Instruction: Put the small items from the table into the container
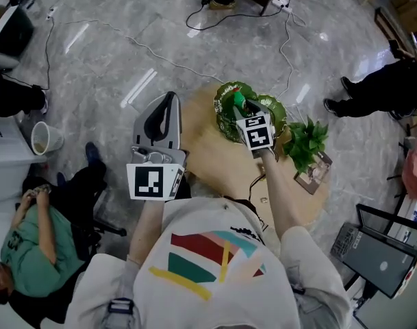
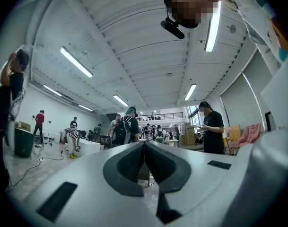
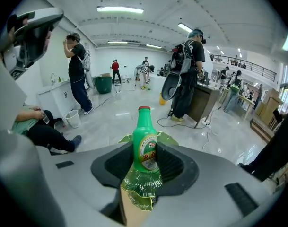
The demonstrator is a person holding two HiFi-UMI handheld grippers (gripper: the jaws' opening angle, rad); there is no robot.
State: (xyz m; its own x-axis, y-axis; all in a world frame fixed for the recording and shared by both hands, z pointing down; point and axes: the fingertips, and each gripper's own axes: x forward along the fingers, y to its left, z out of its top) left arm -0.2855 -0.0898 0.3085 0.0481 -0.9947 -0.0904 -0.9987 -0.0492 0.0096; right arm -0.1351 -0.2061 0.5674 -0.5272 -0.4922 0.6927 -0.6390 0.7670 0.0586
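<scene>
My right gripper [image 1: 243, 110] is shut on a small green bottle [image 3: 145, 144] with a red cap, held upright between its pads. The bottle [image 1: 239, 101] hangs over a wavy green glass bowl [image 1: 225, 117] at the far side of the round wooden table [image 1: 211, 160]. In the right gripper view the bowl's rim [image 3: 140, 193] shows just under the bottle. My left gripper [image 1: 169, 99] hovers left of the table, off its edge, pointing level. Its jaws [image 2: 144, 148] are shut with nothing between them. A tiny pale item [image 1: 264, 199] lies on the near part of the table.
A second green dish [image 1: 276, 110] and a potted plant [image 1: 307, 141] on a flat frame [image 1: 313, 175] stand right of the bowl. A person in green [image 1: 33, 249] sits on the floor at left, near a white bin [image 1: 46, 138]. A laptop [image 1: 383, 260] sits at right.
</scene>
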